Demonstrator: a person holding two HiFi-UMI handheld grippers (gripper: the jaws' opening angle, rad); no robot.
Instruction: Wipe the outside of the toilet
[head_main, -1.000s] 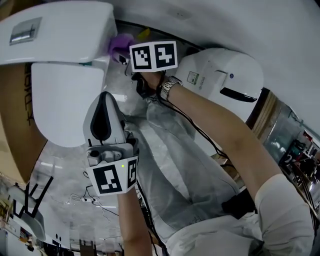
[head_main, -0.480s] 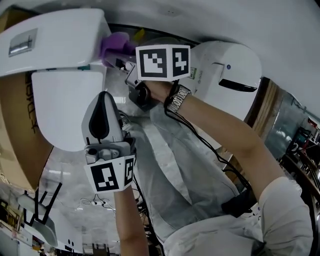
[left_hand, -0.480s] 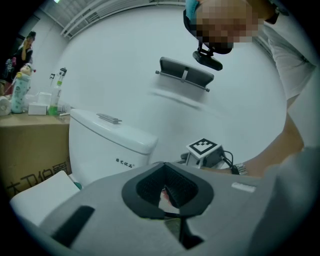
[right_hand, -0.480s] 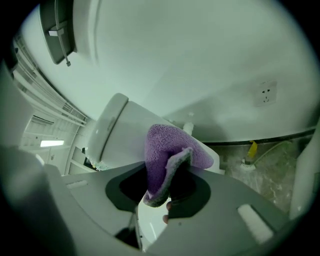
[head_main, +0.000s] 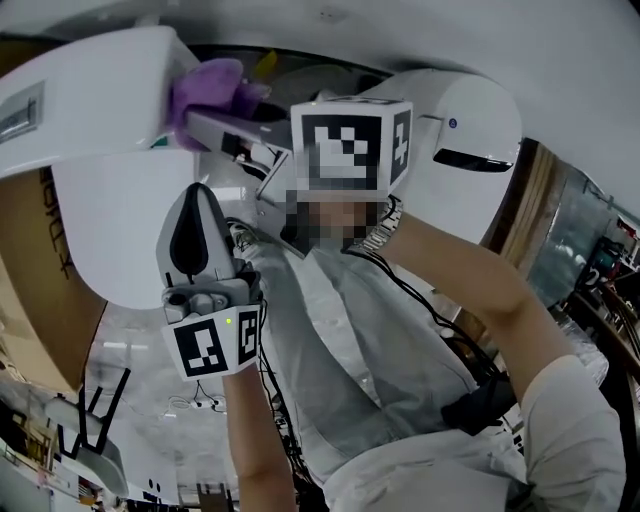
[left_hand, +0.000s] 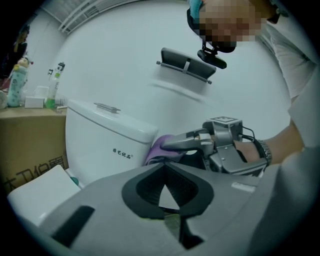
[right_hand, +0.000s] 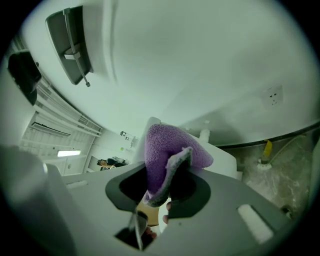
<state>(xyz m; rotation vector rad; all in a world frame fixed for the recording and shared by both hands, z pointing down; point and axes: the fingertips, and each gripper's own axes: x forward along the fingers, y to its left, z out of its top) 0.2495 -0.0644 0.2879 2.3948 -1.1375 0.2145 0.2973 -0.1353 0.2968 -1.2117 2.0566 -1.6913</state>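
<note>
The right gripper (right_hand: 162, 187) is clenched on the purple cloth (right_hand: 170, 145) against the side of the toilet tank (head_main: 90, 80). Only a fold looks pinched, so rubbing could drag it free. The left gripper (left_hand: 165, 172) hangs closed and empty.

Cool, flat white light everywhere, and the toilet tank (head_main: 90, 90) catches it brightest, close to washing out on top in the head view. Under the tank's lid there's only a soft shadow, with no hard edges anywhere. Just right of the tank the marker cube (head_main: 350, 150) smears with motion blur. Lines bow hard away from the tank, pure fisheye. In the left gripper view the tank reads crisp, while the left gripper (left_hand: 163, 170) below it goes soft and dim, and black vignette eats every corner. In the right gripper view the purple cloth (right_hand: 170, 150) is sharp, a bright strip lamp (right_hand: 57, 153) glows well left of the tank, and the foreground is murky.
</note>
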